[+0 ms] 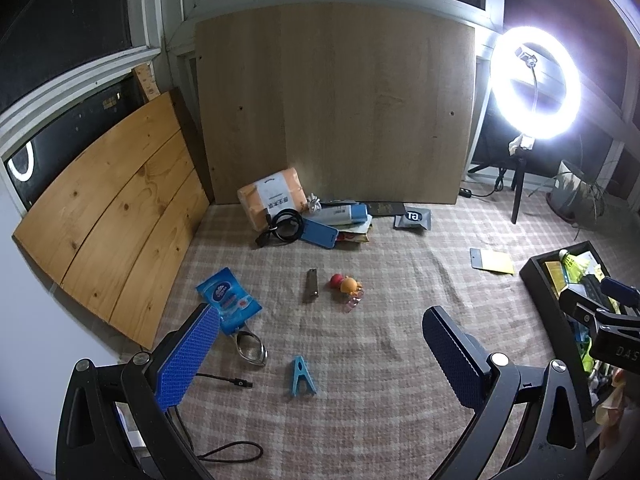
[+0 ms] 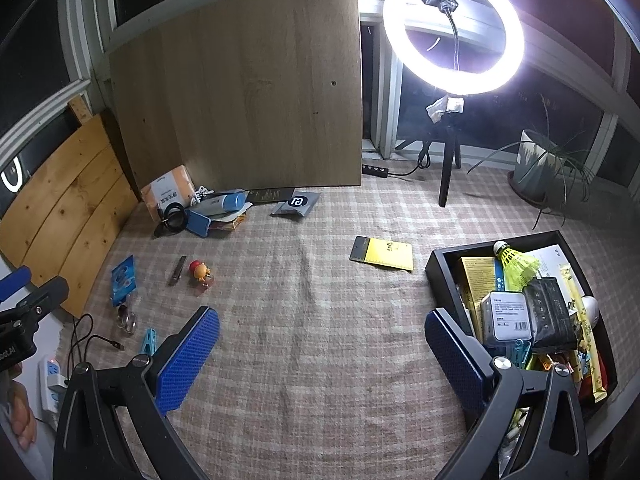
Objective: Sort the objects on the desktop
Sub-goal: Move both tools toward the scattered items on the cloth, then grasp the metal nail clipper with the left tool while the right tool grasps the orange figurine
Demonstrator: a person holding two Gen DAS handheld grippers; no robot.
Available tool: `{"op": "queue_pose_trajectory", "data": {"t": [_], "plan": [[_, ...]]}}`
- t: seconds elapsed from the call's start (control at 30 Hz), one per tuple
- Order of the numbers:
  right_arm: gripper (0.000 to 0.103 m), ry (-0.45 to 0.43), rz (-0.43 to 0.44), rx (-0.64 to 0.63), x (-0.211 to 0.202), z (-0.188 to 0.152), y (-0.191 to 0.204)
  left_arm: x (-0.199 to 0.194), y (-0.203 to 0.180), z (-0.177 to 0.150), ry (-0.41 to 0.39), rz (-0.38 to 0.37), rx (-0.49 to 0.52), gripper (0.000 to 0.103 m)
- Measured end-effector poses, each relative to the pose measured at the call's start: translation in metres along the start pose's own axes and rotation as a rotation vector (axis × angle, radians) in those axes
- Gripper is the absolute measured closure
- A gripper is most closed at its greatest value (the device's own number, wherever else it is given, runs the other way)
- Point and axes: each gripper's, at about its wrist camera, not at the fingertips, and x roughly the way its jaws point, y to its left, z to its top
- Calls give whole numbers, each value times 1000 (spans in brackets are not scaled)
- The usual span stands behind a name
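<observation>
We see both the left gripper (image 1: 320,344) and the right gripper (image 2: 322,344) spread wide, grasping nothing, above the checked cloth (image 2: 320,320). The black tray (image 2: 434,264) sits right, packed with boxes and a yellow shuttlecock (image 2: 516,262). Left of the tray: yellow notepad (image 2: 386,256), orange toy (image 1: 349,285), blue clip (image 1: 300,376), blue wipes pack (image 1: 228,294). Behind, grey pouch (image 1: 414,216) reads "GT".

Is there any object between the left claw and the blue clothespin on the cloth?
Nothing visible. The left claw is open and the blue clothespin lies flat between its fingers' line of reach, with only bare checked cloth around.
</observation>
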Motion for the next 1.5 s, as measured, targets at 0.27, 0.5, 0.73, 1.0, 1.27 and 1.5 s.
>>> {"op": "queue_pose_trajectory", "data": {"t": [0.27,0.5,0.73,1.0,1.27,1.5], "plan": [[2,37,-4,6,17,1,1,23,22,-2,34,6,-46,0],[2,62,1,-7,37,6,8,42,51,-7,51,23,-79,0],[2,91,47,-61,63,13,27,69,66,-15,96,49,-56,0],[12,128,124,-191,103,26,66,114,67,-13,141,-37,-27,1],[44,223,229,-311,163,31,111,164,55,-5,191,-138,8,17],[52,310,297,-354,211,28,142,211,54,-10,268,-184,-4,30]]}}
